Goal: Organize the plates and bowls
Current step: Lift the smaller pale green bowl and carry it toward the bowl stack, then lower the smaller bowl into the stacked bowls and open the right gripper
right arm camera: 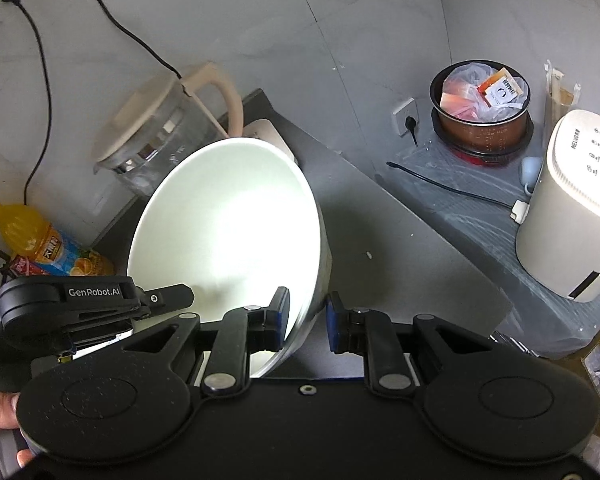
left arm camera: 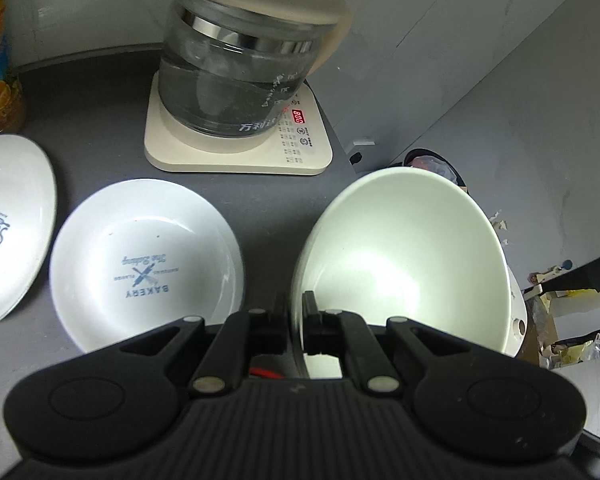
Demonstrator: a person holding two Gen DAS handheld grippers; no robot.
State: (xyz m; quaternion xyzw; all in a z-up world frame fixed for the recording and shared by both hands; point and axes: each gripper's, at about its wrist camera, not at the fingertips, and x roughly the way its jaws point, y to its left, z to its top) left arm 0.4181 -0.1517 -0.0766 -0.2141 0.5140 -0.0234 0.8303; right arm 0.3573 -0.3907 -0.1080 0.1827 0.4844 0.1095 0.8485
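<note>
Item, nearest: my left tongs (left arm camera: pixel 296 312) and right tongs (right arm camera: pixel 308 316), each clamped on the rim of the pale bowl (left arm camera: pixel 404 264), held tilted above the table (left arm camera: pixel 112 96). Beyond: bakery plate (left arm camera: pixel 144 268), second plate (left arm camera: pixel 8 220), kettle (left arm camera: pixel 244 68). Step, I judge: carrying. Next: level, steady set-down.

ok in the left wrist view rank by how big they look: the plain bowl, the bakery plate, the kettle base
1. plain bowl, though it is nearest the camera, which inflates it
2. bakery plate
3. kettle base; these last two look close, so that order is unsure
</note>
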